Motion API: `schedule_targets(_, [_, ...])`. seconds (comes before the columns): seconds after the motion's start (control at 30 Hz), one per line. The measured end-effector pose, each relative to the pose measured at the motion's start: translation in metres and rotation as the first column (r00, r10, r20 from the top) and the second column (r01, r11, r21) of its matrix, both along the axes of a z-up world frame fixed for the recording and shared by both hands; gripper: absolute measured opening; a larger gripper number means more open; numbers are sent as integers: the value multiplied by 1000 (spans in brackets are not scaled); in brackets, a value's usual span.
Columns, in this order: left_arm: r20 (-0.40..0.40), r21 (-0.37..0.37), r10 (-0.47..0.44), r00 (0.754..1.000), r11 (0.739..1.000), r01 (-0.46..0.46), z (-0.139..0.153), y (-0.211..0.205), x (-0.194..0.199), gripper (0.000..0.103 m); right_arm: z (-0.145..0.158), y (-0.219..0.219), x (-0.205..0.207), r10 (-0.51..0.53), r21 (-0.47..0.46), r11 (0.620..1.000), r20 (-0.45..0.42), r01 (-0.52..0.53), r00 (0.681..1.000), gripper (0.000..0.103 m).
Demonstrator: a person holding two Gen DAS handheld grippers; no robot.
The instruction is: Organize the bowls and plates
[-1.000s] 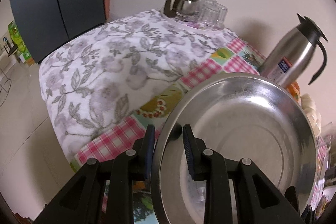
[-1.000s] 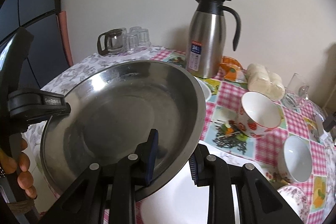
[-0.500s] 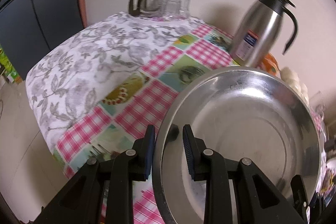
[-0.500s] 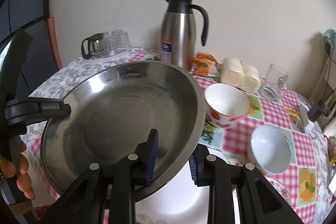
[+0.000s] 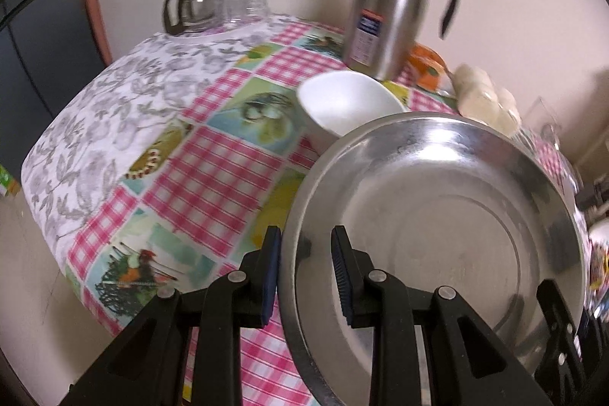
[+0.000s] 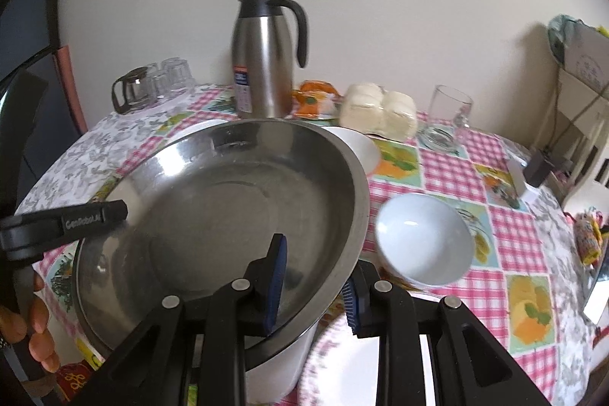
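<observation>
one shiny, round, shallow steel basin (image 5: 437,215)

Left gripper (image 5: 304,273) fingers (image 5: 271,273) straddle steel bowl (image 5: 437,234) rim; white bowl (image 5: 348,105) behind.

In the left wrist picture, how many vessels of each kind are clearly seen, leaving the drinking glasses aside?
Steel pan: 1
White bowl: 1
Steel jug: 1
Glass pot: 1
Total: 4

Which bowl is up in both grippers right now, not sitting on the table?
The steel bowl: the left gripper and right gripper each clamp its rim. The white bowls rest on the tablecloth.
</observation>
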State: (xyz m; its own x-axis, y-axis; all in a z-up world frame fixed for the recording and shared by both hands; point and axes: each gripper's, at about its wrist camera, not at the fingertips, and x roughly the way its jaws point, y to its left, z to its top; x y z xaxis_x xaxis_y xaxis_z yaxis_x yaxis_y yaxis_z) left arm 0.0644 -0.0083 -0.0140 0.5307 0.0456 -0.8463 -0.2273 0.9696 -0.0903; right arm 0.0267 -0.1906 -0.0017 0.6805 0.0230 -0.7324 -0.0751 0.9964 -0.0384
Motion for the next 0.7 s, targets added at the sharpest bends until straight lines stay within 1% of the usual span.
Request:
schedule_targets(0.17, [-26,17,-59,998,998,59,-5,-20,0,28,-5,-21,0,-51,16,999,-31,52,998,30])
schedule_targets(0.3, [-46,18,-82,996,996,83,-9,-27,0,28,-11,-33,0,-76,29,997,-57,78,995,30])
schedule_targets(0.53, [-90,5,-60,994,998,60,-17,-20,2,28,-21,-30,3,-68,31,997,-106,72,992,31])
schedule_targets(0.7, [-101,2,-42,994,999,43,-19,-14,4,28,-32,-26,6,-57,48,997,-159,66,986,31])
